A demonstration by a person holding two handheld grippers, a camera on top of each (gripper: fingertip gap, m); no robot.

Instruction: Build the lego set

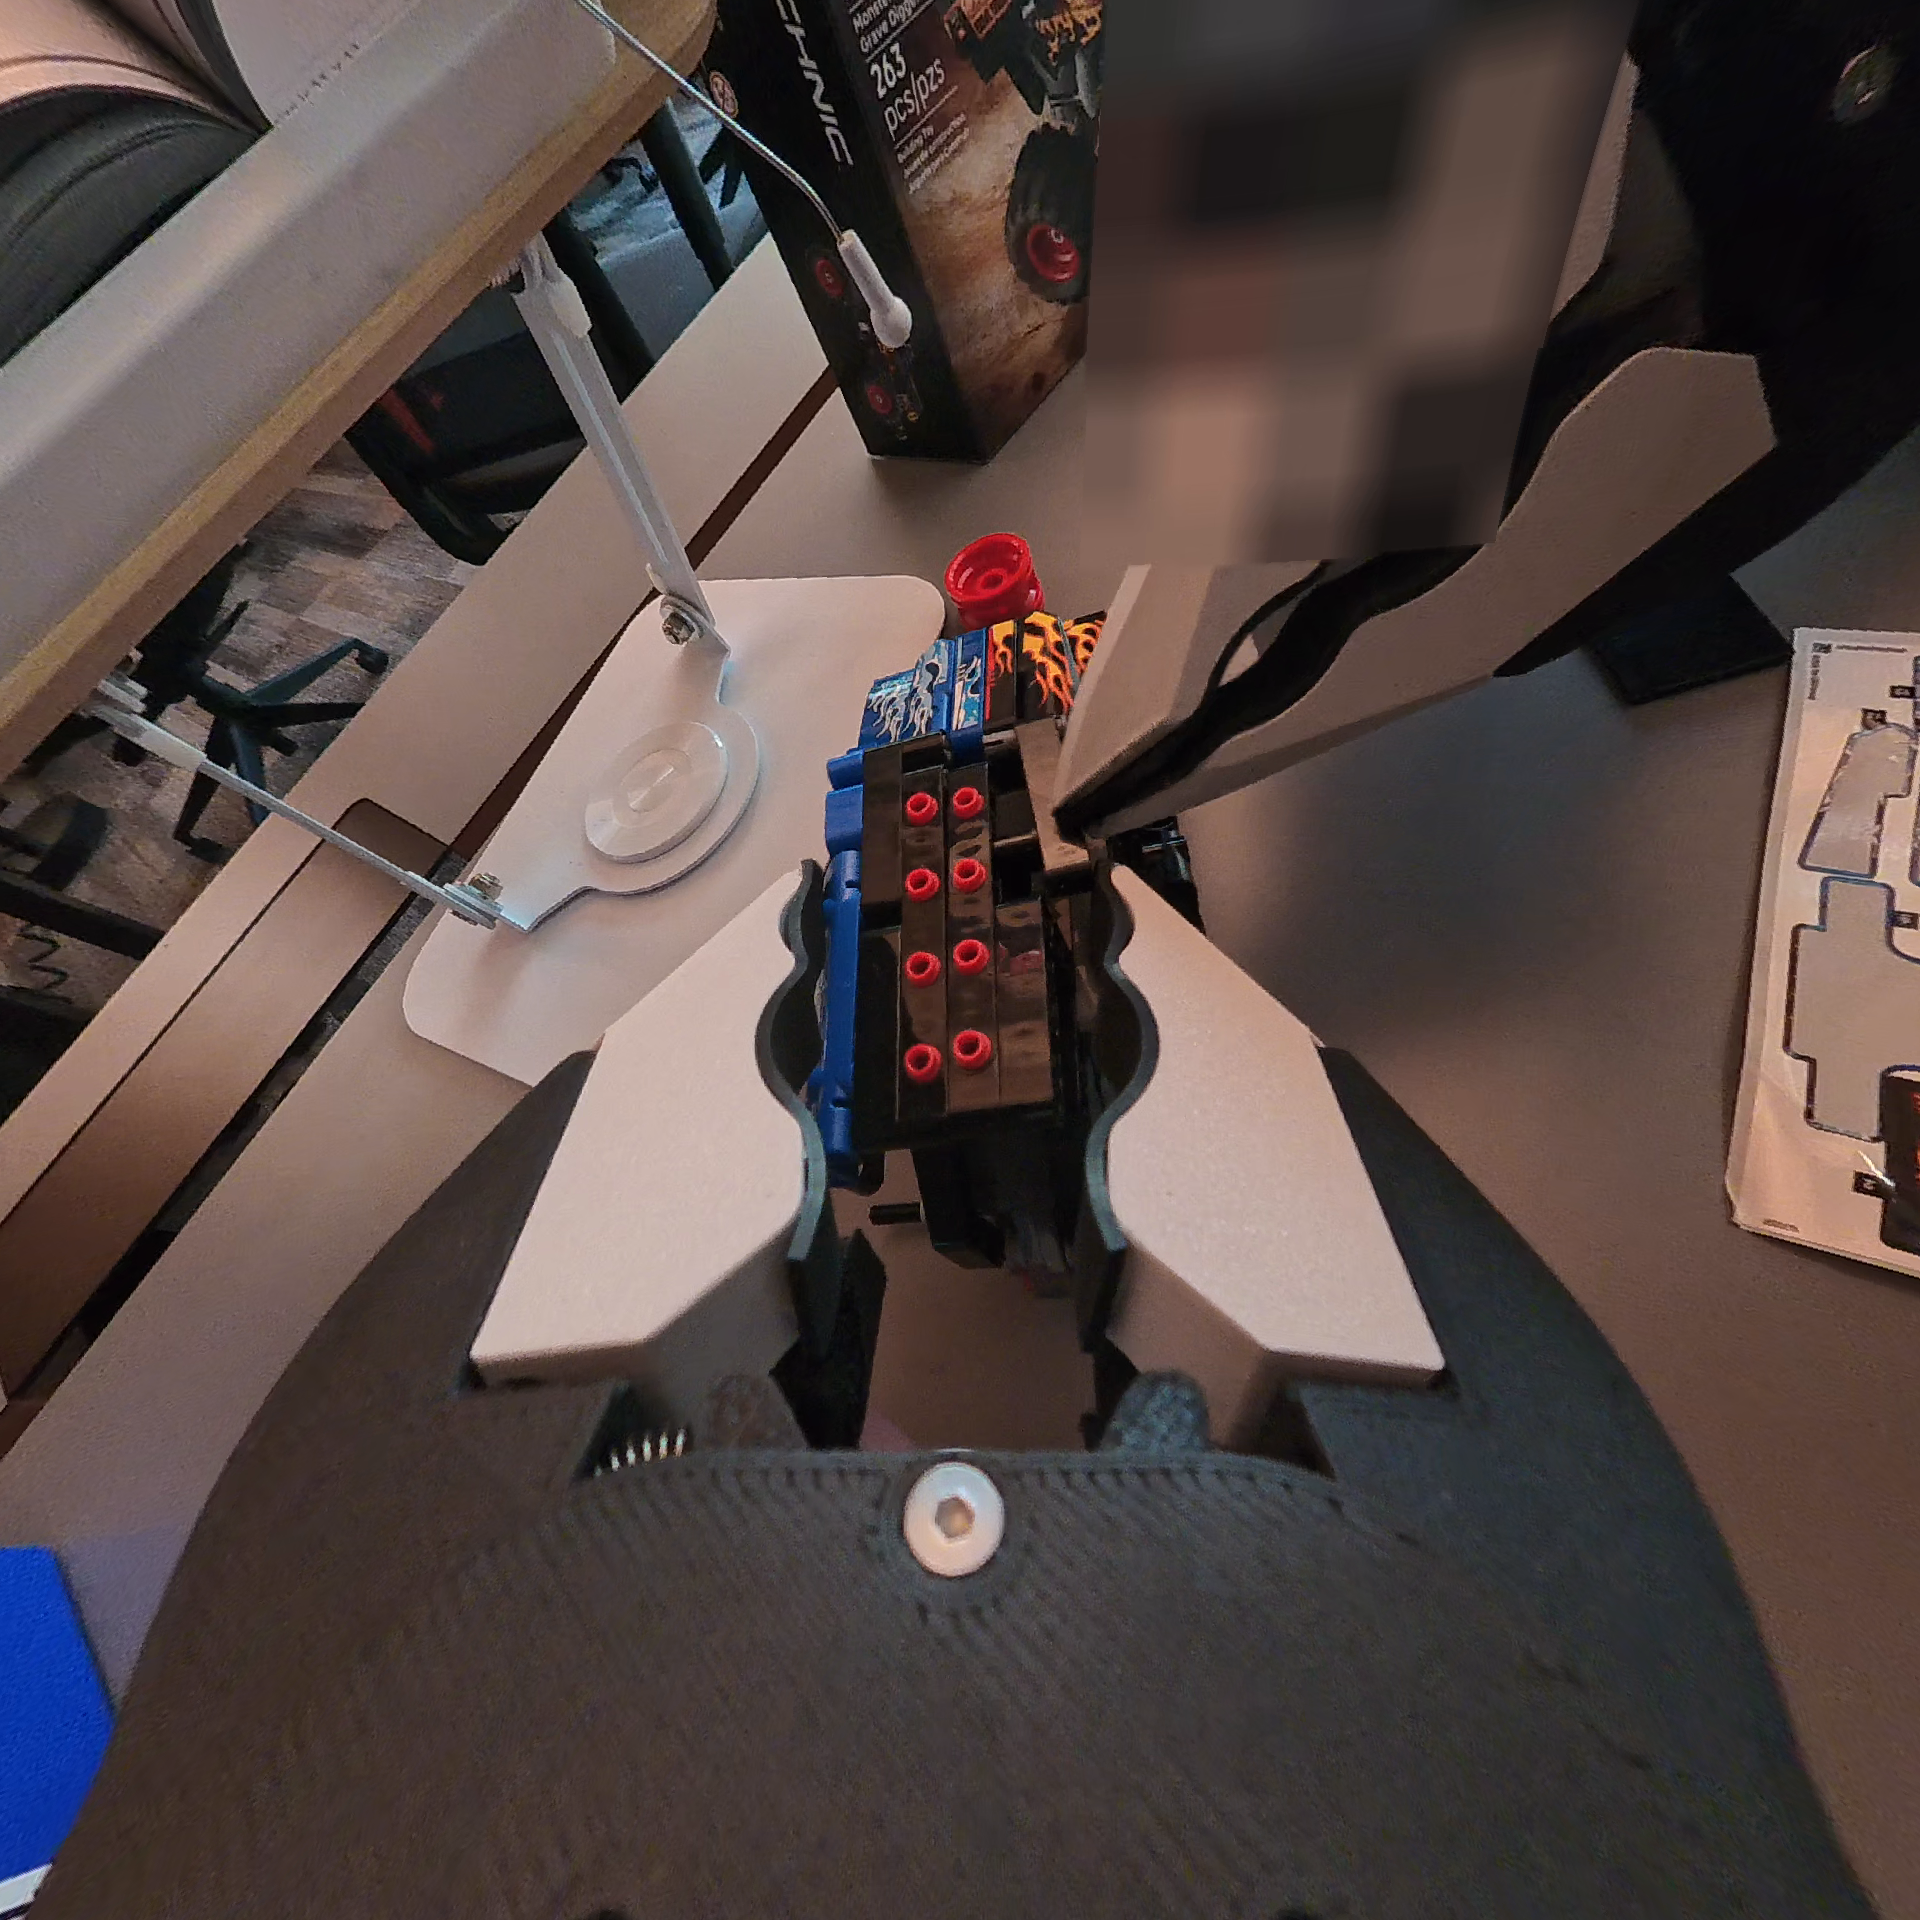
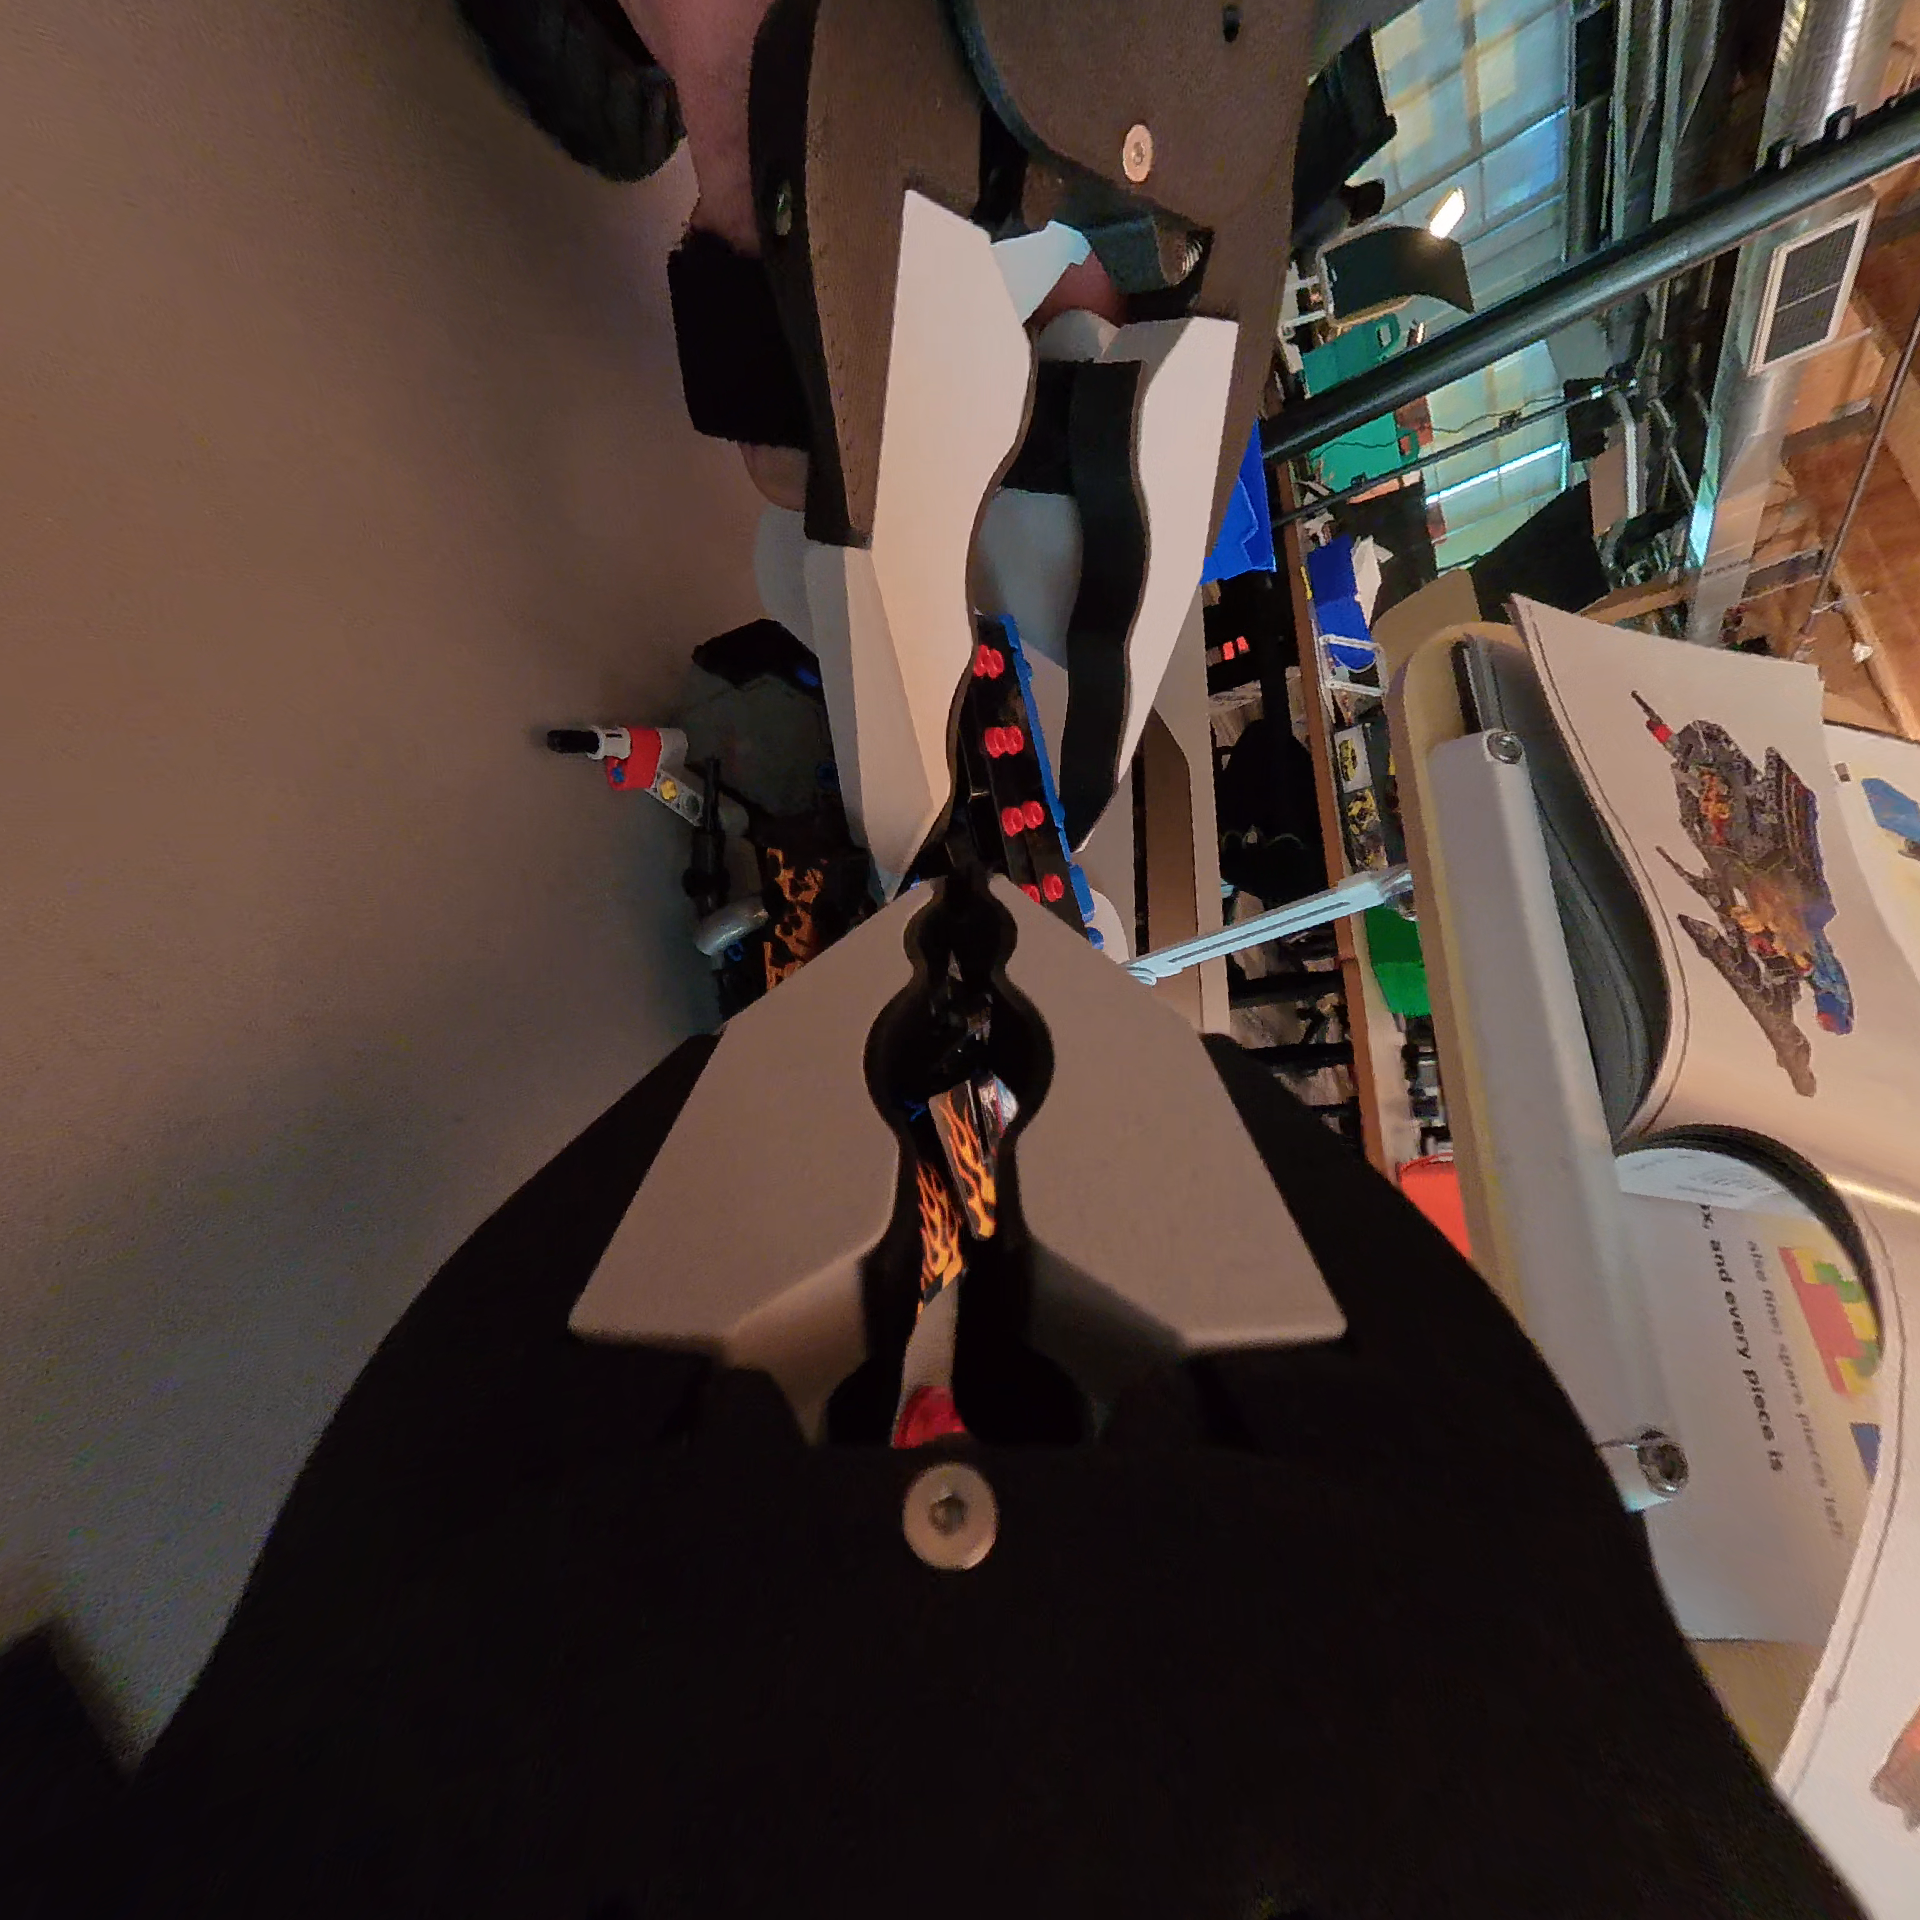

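2 grippers clamp the lego model (image 1: 951, 935): left gripper (image 1: 956, 904) around its body, right gripper (image 2: 958, 914) nearly closed on a black piece.

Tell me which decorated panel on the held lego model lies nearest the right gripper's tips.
The black panel with orange flames, beside the right gripper; the blue panel with white flames sits farther left.
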